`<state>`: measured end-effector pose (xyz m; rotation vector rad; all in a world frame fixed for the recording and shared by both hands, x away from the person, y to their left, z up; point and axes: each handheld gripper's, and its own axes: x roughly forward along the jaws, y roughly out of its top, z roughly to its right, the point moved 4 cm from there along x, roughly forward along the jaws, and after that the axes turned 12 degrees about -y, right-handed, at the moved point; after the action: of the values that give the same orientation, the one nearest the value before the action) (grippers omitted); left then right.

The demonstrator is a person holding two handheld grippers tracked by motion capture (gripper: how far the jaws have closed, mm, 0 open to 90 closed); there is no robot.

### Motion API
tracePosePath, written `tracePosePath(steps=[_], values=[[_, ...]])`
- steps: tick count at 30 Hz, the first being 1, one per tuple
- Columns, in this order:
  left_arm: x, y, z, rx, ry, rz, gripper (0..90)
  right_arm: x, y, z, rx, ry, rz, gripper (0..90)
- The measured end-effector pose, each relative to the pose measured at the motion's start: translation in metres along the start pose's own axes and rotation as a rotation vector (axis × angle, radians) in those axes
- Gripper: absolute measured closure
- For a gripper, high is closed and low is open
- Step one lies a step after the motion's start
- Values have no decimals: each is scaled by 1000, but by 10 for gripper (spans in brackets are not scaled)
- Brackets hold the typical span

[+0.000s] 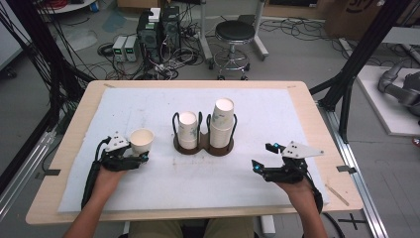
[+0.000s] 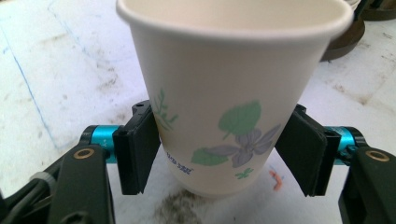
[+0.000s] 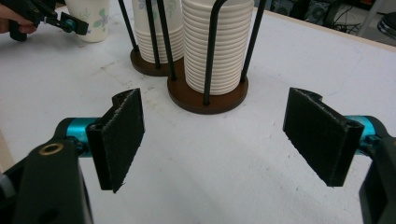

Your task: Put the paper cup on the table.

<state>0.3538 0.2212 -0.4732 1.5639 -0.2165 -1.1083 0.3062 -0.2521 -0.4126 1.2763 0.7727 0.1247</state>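
Single paper cup (image 2: 224, 112) standing upright on the white-covered surface (image 1: 277, 114), left of the two-bay cup holder (image 1: 203, 145), well apart from it. Left claw (image 1: 141, 157) clenched low on the cup wall, pads (image 2: 136, 151) pressing on both sides near the base. Right claw (image 3: 224, 140) released, jaws spread wide over bare cloth, nothing between them, facing the taller stack (image 3: 215, 44) in the holder. Probable step: carrying the cup to or from a stack. For a clean move: light pressure only, to avoid crushing the thin wall; cup kept vertical; lift straight up before travelling sideways, clear of the holder's black wire uprights.
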Motion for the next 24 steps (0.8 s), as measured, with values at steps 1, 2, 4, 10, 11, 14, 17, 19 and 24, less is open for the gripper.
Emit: tracePosePath(steps=[1,2,4,10,11,14,17,19,24], values=[[-1,-1,0,-3,-2,-3,328,0,0,0,-2,-2,1,213],[-2,-3,0,-8,-1,-4,328,0,0,0,-3,-1,1,213],[-3,-4,0,-17,-7,-6,322,-1,1,-1,-2,-1,0,213],[-5,-7,1,-59,-31,12,234,0,0,0,1,0,0,213],[-7,-8,2,-68,-40,18,216,0,0,0,0,0,-1,213],[-14,-10,3,-94,-62,45,189,0,0,0,2,1,-4,212],[-21,-12,4,-112,-75,71,174,-1,-1,0,2,-1,-3,212],[-28,-12,5,-126,-100,102,170,-2,-1,1,4,-2,-1,213],[-53,-14,12,-130,-110,190,168,-7,-5,5,17,-23,-5,212]])
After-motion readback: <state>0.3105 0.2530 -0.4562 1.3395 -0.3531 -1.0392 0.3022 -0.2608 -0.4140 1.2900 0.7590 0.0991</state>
